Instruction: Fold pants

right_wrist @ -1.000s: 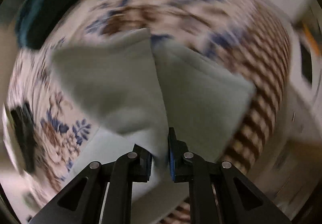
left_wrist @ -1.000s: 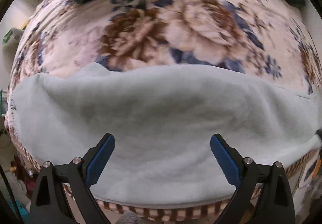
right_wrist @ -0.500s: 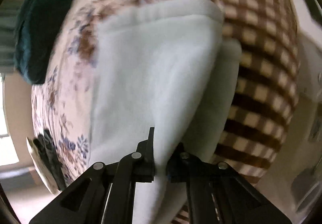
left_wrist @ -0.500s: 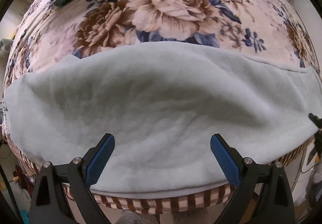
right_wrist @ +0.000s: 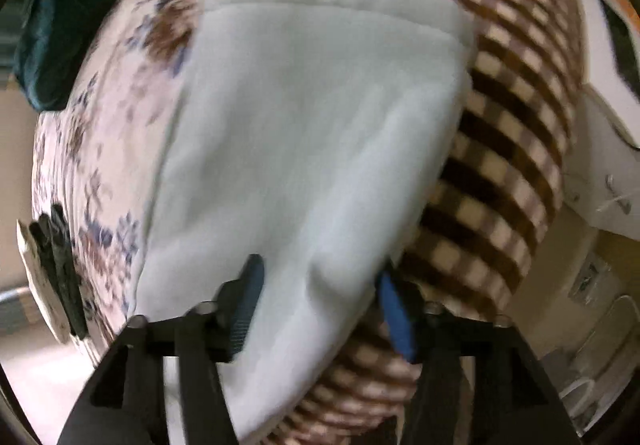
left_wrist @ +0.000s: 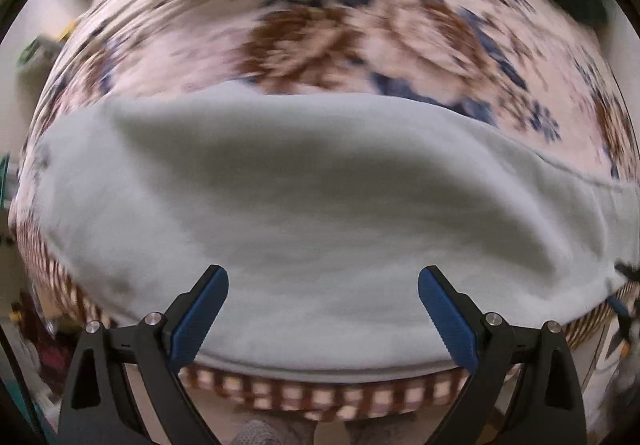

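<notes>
Pale fleece pants (left_wrist: 320, 213) are lying along the floral bed (left_wrist: 360, 33) edge, both left gripper (left_wrist: 322, 309) and right gripper (right_wrist: 318, 305) are gaping wide holding nothing, so the overhanging end (right_wrist: 280, 373) is risking sliding off.

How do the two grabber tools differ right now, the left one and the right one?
The left gripper has its jaws spread wide over the pale pants, with nothing pinched; the right gripper has its jaws less far apart, with a fold of fabric lying loosely between them. Both are open, with blue pads on black arms.
</notes>
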### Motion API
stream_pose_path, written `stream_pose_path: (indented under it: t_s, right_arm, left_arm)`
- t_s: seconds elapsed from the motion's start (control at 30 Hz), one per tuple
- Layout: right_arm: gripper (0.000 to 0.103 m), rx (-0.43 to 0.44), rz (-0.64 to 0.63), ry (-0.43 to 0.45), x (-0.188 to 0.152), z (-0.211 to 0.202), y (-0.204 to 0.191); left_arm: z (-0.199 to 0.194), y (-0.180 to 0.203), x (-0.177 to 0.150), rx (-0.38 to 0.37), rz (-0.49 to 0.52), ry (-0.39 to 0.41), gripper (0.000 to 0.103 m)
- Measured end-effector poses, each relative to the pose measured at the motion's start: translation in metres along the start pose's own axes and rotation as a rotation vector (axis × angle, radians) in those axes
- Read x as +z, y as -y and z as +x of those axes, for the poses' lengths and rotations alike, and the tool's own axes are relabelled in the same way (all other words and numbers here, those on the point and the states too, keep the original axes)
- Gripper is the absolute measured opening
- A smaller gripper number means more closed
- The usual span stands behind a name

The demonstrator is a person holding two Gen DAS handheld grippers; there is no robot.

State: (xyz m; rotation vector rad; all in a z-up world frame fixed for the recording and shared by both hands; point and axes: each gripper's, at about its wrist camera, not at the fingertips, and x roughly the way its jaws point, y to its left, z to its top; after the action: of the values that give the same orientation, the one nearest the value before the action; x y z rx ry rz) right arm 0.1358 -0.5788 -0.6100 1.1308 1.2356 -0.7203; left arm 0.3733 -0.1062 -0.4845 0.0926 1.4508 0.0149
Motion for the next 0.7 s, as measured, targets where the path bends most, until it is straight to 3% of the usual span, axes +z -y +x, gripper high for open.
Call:
stream_pose_path:
  t_s: [0.17,0.3,0.4,0.47,0.57,0.7]
  right_arm:
    - [0.061,-0.018,-0.084,-0.072,-0.082,-0.011,-0.043]
    - [0.061,0.056,-0.126,-0.244,-0.179,0.019,-0.091]
    - [0.061,0.099,-0.168,-0.324,-0.244,0.048,-0.125]
    - [0.061,0.111,-0.178,-0.333,-0.274,0.063,-0.143]
    - [0.061,0.133,-0.116,-0.314,-0.302,0.081,-0.151]
    - [0.059,0.145,-0.014,-0.253,-0.318,0.095,-0.144]
  left_arm:
    - [-0.009,-0.102,-0.016,-0.021,-0.19,-0.016,0.097]
    - [-0.014,-0.203,-0.03,-0.001,-0.335,-0.01,0.097]
    - [-0.012,-0.271,-0.03,0.022,-0.415,0.013,0.097]
    - [-0.004,-0.309,-0.028,0.012,-0.459,0.02,0.097]
    - [0.015,-0.349,-0.02,-0.061,-0.532,0.016,0.097]
    - [0.046,-0.371,-0.016,-0.171,-0.584,-0.028,0.097]
